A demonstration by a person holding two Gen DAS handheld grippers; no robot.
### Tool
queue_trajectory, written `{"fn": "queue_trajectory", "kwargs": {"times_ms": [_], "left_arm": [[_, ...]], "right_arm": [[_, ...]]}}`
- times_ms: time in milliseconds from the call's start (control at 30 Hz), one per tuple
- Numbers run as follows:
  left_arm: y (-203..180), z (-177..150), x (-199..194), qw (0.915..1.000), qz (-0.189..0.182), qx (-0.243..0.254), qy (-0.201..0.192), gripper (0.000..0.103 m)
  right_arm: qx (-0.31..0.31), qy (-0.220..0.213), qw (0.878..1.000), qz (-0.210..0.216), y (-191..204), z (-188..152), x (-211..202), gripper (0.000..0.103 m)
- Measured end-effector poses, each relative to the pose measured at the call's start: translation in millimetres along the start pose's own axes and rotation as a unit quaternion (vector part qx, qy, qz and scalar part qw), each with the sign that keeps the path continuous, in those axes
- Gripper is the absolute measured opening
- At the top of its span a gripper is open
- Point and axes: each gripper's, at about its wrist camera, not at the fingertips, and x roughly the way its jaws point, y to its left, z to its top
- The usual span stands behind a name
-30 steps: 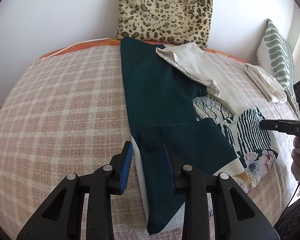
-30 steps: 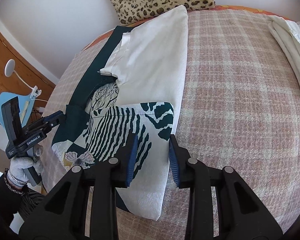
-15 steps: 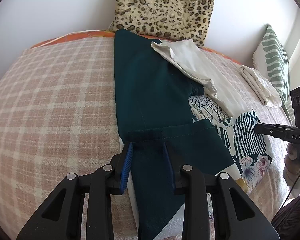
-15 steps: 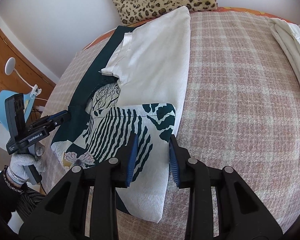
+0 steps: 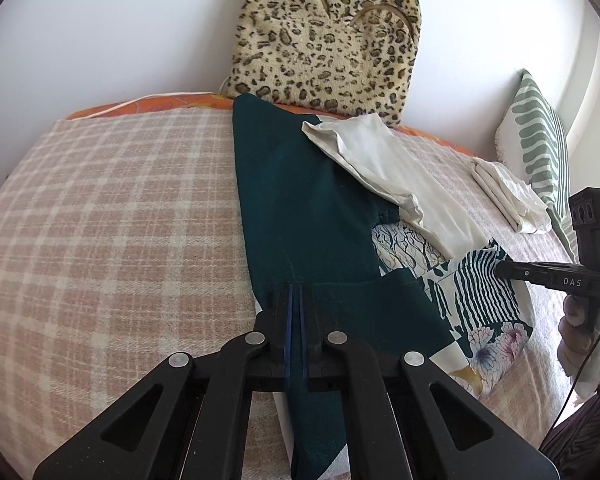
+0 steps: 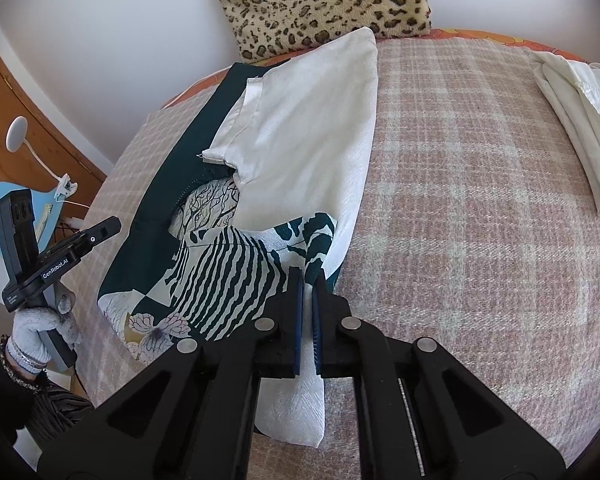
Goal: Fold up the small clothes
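**2 grippers pinching 1 patterned garment on the checked bed**

2 black two-finger grippers with blue pads each hold an edge of the same piece of clothing. The left gripper (image 5: 296, 300) has its pads drawn almost together on a pinch of dark green cloth at the left side of the garment, just where a stitched seam crosses it. The right gripper (image 6: 307, 292) is likewise nearly closed, nipping the white textured edge on the garment's right side, beside a patch of green-and-white striped print.

The dark green, white and floral-print garment (image 5: 312, 208) lies lengthwise on the pink-and-cream checked blanket (image 5: 112, 224), its far end reaching toward a leopard-print plush cushion (image 5: 324, 40) that leans on the white wall. A white panel (image 6: 308, 128) is folded over the upper right part of the garment, with a branch-print lining showing under it.

1 folded cream cloth (image 6: 580, 120) sits well apart on the right side of the blanket, near a green-and-white striped pillow (image 5: 540, 152). From the right wrist view, a gloved left hand (image 6: 40, 328) grips the other gripper's handle, with a wooden door (image 6: 28, 120) behind it.
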Motion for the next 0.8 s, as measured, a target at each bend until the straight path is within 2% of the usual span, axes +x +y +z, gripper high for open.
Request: {"fn": "queue_trajectory", "kwargs": {"times_ms": [100,133,267,300,333,400,433,500,633,700,800], "left_arm": [[0.0,-0.9,2.4,1.0000,-0.006,-0.005,0.005,0.003],[-1.7,-1.7,2.4,1.0000,-0.005,0.000,0.004,0.009],[-8.5,-1.0,11.7,0.9992,0.022,0.027,0.019,0.013],[-9.9,-1.0,14.7,0.9989,0.024,0.032,0.023,0.016],[-11.7,-1.0,17.8,0.9985,0.028,0.038,0.029,0.028],[-15.8,-1.1,20.3,0.9968,0.055,0.050,0.029,0.044],[-17.3,-1.0,19.9,0.9964,0.059,0.056,0.025,0.045],[-19.1,-0.3,21.1,0.9959,0.056,0.066,0.027,0.045],[-18.0,-1.9,28.4,0.9949,0.060,0.071,0.039,0.045],[-15.6,-2.3,29.9,0.9956,0.054,0.064,0.042,0.045],[-14.1,-2.0,29.1,0.9962,0.047,0.059,0.044,0.045]], "right_arm": [[-0.015,0.007,1.000,-0.010,3.4,-1.5,2.6,0.006],[-0.020,0.006,1.000,-0.018,4.7,-1.8,3.1,0.007],[-0.041,0.002,0.998,-0.041,8.6,-0.3,5.5,0.009],[-0.043,0.003,0.998,-0.046,9.4,1.1,6.5,0.012],[-0.046,0.001,0.998,-0.051,10.3,2.5,6.7,0.017],[-0.058,-0.009,0.996,-0.065,13.2,5.2,4.6,0.027],[-0.066,-0.013,0.995,-0.074,15.1,6.6,3.4,0.035],[-0.078,-0.022,0.994,-0.079,17.4,7.3,-0.9,0.038],[-0.085,-0.022,0.994,-0.066,17.4,8.3,-0.4,0.039],[-0.087,-0.017,0.993,-0.074,16.2,9.1,6.3,0.039],[-0.071,-0.005,0.995,-0.071,7.0,12.5,15.7,0.039]]}}
